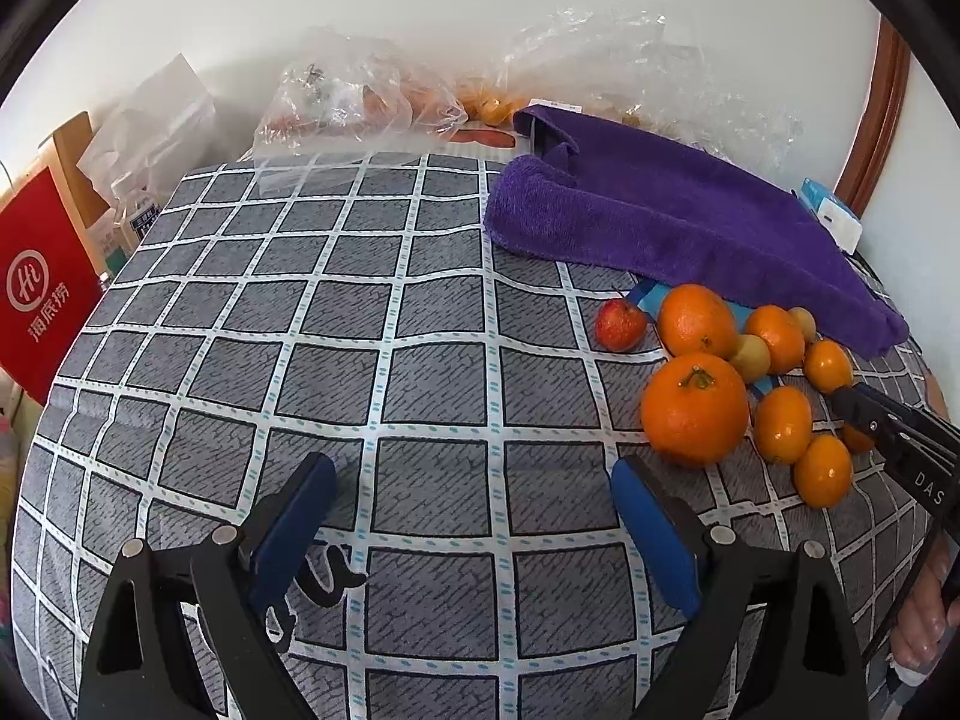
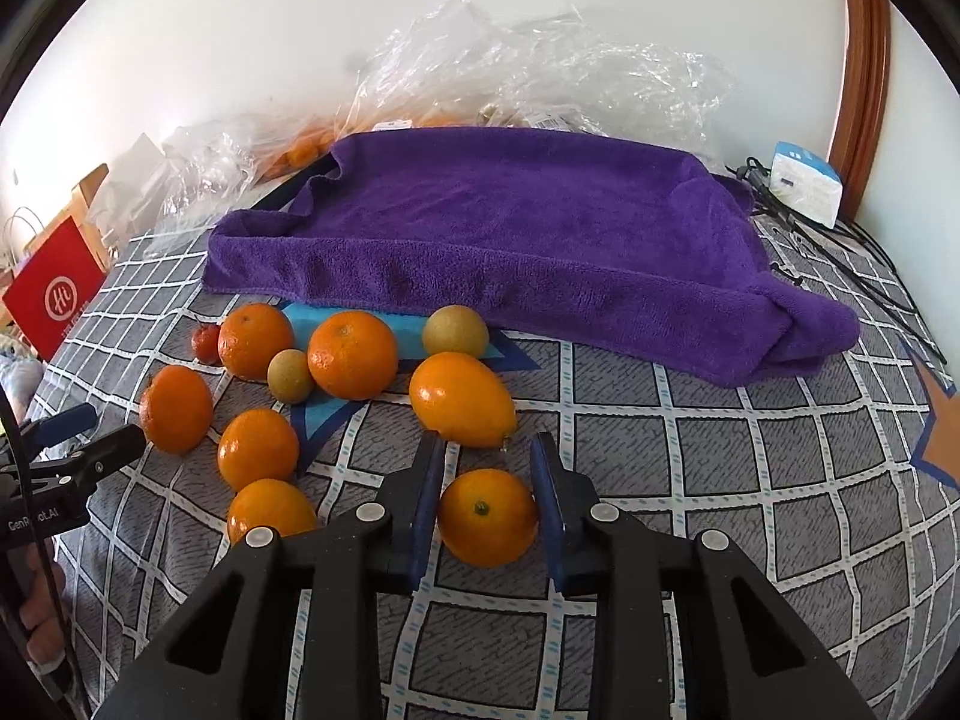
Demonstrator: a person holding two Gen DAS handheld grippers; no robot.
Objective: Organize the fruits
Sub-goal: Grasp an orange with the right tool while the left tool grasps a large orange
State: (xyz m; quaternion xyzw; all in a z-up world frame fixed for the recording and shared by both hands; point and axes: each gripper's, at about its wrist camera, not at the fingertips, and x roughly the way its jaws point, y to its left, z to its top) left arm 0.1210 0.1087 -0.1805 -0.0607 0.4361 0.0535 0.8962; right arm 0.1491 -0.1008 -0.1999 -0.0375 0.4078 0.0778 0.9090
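Two blue pads of my right gripper (image 2: 487,501) flank one small orange (image 2: 487,517) on the checked cloth (image 2: 720,450), gaps showing either side. My left gripper (image 1: 474,498) gapes, holding nothing. Near the purple towel (image 2: 510,228) lie more oranges (image 2: 352,354). The red bag (image 1: 42,288) reads "Hi".

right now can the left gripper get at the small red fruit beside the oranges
Probably yes: the open left gripper faces bare checked cloth, and the small red fruit sits on the pile's near-left edge, with only a large orange close by.
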